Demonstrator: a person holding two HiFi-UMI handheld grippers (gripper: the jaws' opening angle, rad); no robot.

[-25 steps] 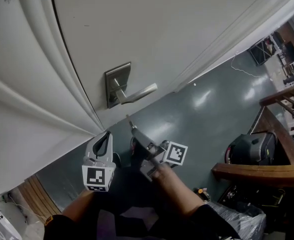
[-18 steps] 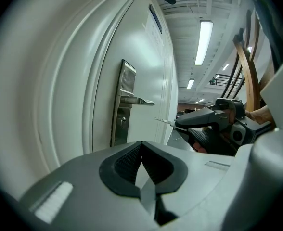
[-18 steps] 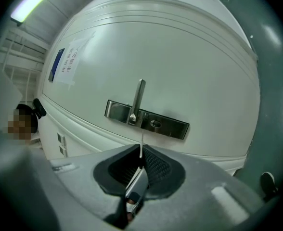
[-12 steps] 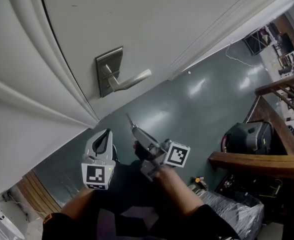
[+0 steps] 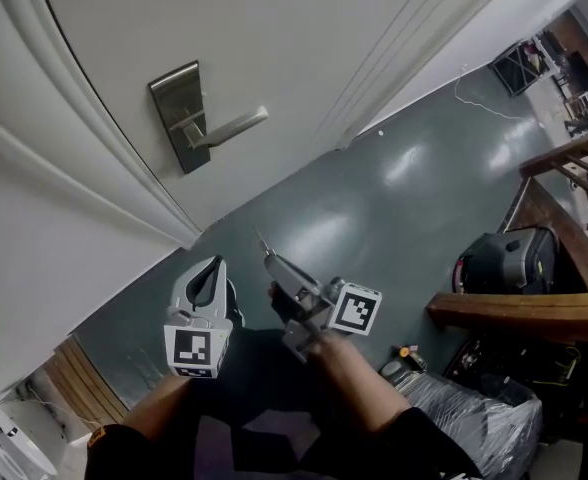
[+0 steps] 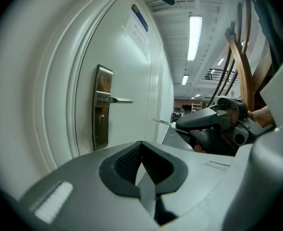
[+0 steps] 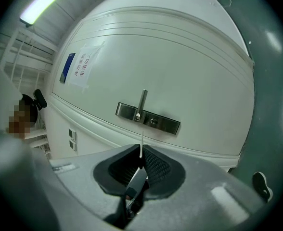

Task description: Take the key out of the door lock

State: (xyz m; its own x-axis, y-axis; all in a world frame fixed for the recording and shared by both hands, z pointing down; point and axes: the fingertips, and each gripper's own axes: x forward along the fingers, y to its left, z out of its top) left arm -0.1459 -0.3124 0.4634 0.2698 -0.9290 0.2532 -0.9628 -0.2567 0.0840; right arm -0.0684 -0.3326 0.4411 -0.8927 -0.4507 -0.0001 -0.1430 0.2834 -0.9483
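The door fills the top left of the head view, and its lower edge runs slantwise above the grey-green floor. The left hand-held gripper and the right hand-held gripper are held side by side near the bottom of that view. A broad stretch of bare floor is left between them and the door, so the lock plate and lever are well apart from both. To the right the room is hemmed in by a wooden rail, with a black bag beside it and a plastic-wrapped bundle lower down.

The left jaws are closed together with nothing between them. The right jaws are clamped on the key, which is out of the lock and is pointed towards the plate.

The door's top and the person's forearms are cut off by the frame edges. In the head view the key is seen only as a thin sliver past the jaw tips. The keyhole is made out as a small dark spot on the plate — no detail can be told. The print on the notice stuck to the door cannot be read.

The key is of flat, silvery metal. Its narrow blade is thrust straight out beyond the black pads and is lit pale, while its broader end is sunk in shadow between them.
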